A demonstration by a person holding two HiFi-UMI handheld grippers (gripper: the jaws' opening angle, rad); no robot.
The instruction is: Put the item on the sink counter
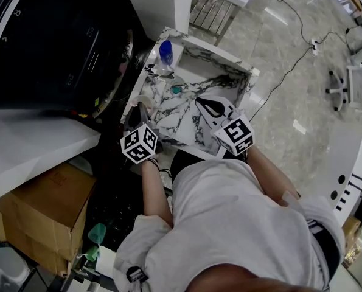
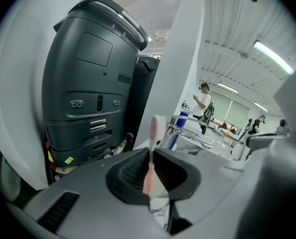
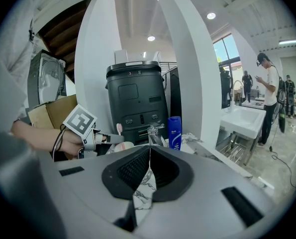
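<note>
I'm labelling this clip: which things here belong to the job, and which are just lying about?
Job: toothbrush, clamped in the left hand-held gripper; sink counter.
Lying about: blue bottle; cardboard box; black machine.

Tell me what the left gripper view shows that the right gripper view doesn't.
Only the left gripper view: a close look at the left gripper shut on the pink toothbrush, whose head sticks up beyond the jaws. Only the right gripper view: the right gripper shut and empty, a cardboard box, and the person's left hand. Both: the black machine, the blue bottle and the chrome faucet.
</note>
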